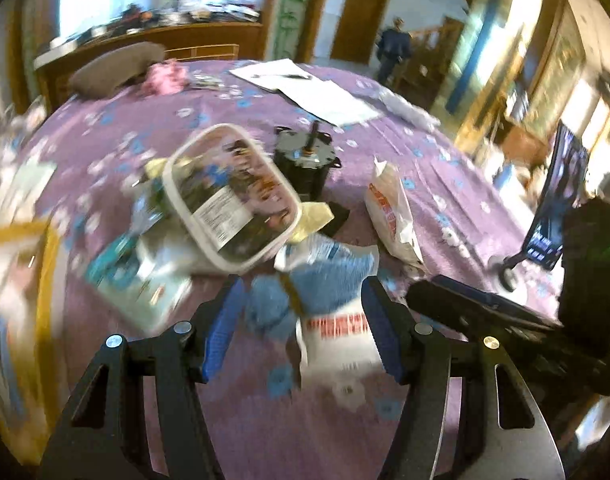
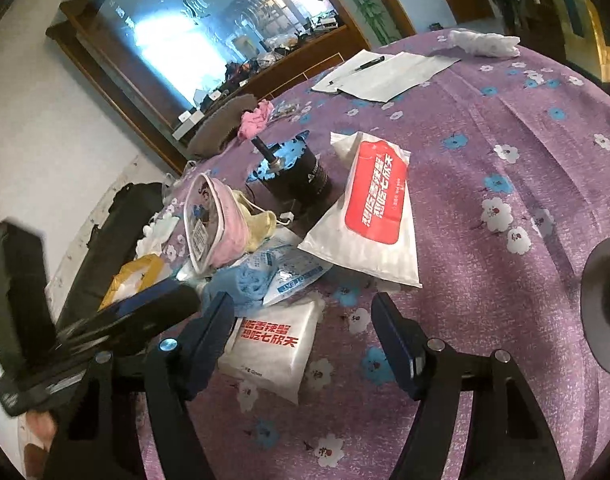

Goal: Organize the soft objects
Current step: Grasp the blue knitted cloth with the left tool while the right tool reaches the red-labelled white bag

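Note:
A small white wipe pack with red print (image 2: 271,346) lies on the purple floral tablecloth (image 2: 505,300), also in the left wrist view (image 1: 337,340). A blue knitted cloth (image 2: 241,282) lies just beyond it (image 1: 317,284). A larger white and red wipe pack (image 2: 369,208) lies further back (image 1: 391,216). My left gripper (image 1: 303,320) is open, its fingers either side of the blue cloth and small pack. My right gripper (image 2: 301,320) is open above the small pack. The left gripper shows at the left of the right wrist view (image 2: 141,316).
A tilted clear pouch with pink trim (image 2: 213,224) leans on a yellow cloth (image 2: 261,220). A black motor (image 2: 297,176) stands behind. Papers with a pen (image 2: 385,72), a pink cloth (image 2: 255,118), a brown cushion (image 2: 221,124) and a white cloth (image 2: 485,44) lie at the far side.

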Action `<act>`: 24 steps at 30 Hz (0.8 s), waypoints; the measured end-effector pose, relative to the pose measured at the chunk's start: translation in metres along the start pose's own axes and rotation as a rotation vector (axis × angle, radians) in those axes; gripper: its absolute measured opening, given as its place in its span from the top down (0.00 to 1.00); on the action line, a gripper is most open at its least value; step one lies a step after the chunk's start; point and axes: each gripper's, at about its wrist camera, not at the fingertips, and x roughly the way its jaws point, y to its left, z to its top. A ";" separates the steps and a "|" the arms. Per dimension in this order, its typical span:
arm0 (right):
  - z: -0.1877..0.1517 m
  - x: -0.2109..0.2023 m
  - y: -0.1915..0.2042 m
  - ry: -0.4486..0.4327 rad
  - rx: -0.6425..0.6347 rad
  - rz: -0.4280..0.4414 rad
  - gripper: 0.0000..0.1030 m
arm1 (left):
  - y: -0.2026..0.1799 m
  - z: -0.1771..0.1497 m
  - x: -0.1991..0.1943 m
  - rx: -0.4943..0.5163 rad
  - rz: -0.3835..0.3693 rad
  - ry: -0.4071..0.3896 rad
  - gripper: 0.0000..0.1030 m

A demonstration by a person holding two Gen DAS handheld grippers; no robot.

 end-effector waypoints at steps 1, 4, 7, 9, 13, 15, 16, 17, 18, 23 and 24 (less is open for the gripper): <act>-0.001 -0.003 0.001 -0.012 -0.005 0.013 0.31 | -0.001 0.003 0.007 0.012 0.003 0.015 0.41; -0.003 -0.008 0.005 -0.044 -0.022 -0.022 0.31 | -0.007 0.003 0.028 0.060 -0.005 0.075 0.42; -0.003 -0.005 0.011 -0.044 -0.065 -0.019 0.31 | -0.010 -0.007 0.030 0.073 0.012 0.082 0.60; -0.004 -0.004 0.017 -0.051 -0.109 -0.050 0.31 | -0.009 -0.012 0.024 0.071 0.020 0.075 0.66; -0.002 -0.005 0.011 -0.055 -0.088 -0.049 0.31 | 0.003 -0.029 0.001 -0.028 -0.032 0.021 0.69; 0.000 -0.004 0.004 -0.034 -0.053 -0.028 0.31 | 0.013 -0.044 -0.003 -0.094 -0.098 -0.007 0.69; 0.002 -0.004 0.000 -0.016 -0.025 -0.011 0.31 | 0.017 -0.050 -0.007 -0.124 -0.119 -0.030 0.69; 0.006 -0.003 -0.004 -0.009 0.009 -0.002 0.31 | 0.018 -0.049 -0.011 -0.129 -0.113 -0.049 0.69; 0.010 -0.003 -0.004 -0.003 0.015 -0.012 0.31 | 0.021 -0.049 -0.017 -0.144 -0.119 -0.087 0.69; 0.056 0.011 0.007 -0.041 -0.020 -0.203 0.32 | 0.029 -0.052 -0.032 -0.178 -0.128 -0.178 0.69; 0.062 0.015 0.006 -0.062 -0.024 -0.240 0.32 | 0.031 -0.053 -0.035 -0.183 -0.129 -0.190 0.69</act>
